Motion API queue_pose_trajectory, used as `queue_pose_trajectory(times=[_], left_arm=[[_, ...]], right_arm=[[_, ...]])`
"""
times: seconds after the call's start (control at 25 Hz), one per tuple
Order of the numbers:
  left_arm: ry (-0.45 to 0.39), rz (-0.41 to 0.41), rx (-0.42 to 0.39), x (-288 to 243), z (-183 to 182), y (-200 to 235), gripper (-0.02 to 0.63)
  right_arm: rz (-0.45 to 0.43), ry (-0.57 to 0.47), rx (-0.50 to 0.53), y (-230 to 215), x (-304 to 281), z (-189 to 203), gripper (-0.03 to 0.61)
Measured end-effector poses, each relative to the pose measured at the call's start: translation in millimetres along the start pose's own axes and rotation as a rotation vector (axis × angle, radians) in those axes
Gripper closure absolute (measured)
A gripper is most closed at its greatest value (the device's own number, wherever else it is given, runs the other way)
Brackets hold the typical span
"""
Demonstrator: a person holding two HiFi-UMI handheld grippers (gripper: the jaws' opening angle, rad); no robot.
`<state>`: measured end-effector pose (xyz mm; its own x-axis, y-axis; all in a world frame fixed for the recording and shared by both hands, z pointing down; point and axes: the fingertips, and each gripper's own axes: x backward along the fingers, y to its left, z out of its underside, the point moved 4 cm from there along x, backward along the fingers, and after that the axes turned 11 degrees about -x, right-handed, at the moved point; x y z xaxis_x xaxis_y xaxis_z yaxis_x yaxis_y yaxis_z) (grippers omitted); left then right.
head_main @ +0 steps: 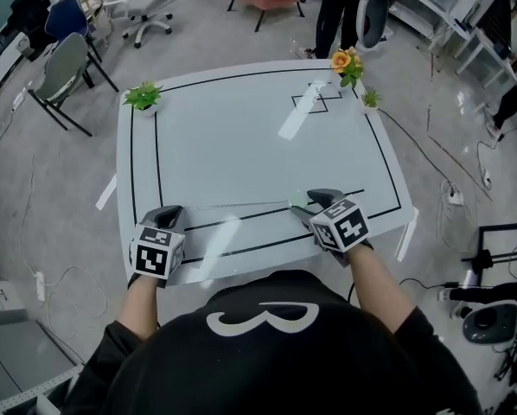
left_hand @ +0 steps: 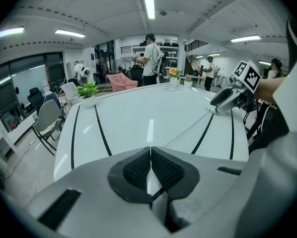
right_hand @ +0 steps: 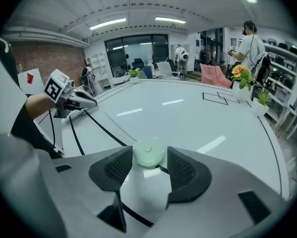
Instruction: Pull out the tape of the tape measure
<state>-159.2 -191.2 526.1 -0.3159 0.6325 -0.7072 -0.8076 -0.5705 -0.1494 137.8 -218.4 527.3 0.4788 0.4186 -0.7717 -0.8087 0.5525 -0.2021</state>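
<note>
Left hand-held gripper (left_hand: 150,151): jaws pressed together, with the free end of the tape (head_main: 241,204) pinched between the pads. It sits low over the near left part of the tabletop (head_main: 241,137), pointing forward and down.

Right hand-held gripper (right_hand: 149,158): jaws spread wide around the tape measure (right_hand: 148,153), a round, pale green case. Both pads bear on the sides of the case. It sits low over the near right part of the tabletop, well apart from the left unit.

The tape runs in a thin, straight, pale line across the near part of the tabletop, from the case to the left jaws. It lies close to the nearest of the black lines (head_main: 159,158) marked on the white surface.

Far edge of the tabletop:
- a green potted plant (head_main: 143,96) at the left corner
- a pot of orange flowers (head_main: 345,61) at the right corner
- a smaller green plant (head_main: 371,98) just beside the flowers

Office chairs (head_main: 64,72) stand on the floor beyond
</note>
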Motion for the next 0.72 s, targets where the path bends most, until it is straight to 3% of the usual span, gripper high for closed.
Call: queue_pose_trajectory(times=[0.4,0.56,0.72], left_arm=[[0.030,-0.005,-0.070,-2.6,3.3,-3.3,0.598],[0.015,0.005,-0.049,-0.9,4.3,-0.2,0.536],[-0.023,0.030,0.022,4.9,5.9,4.8,0.470]], right_arm=[[-0.014,0.006,-0.022,-0.5,-2.0,1.8,0.358],[-0.023,-0.004,-0.025,0.6,-0.6,0.4,0.357],[-0.025,-0.026,-0.031,1.8,5.2,-1.4,0.356]])
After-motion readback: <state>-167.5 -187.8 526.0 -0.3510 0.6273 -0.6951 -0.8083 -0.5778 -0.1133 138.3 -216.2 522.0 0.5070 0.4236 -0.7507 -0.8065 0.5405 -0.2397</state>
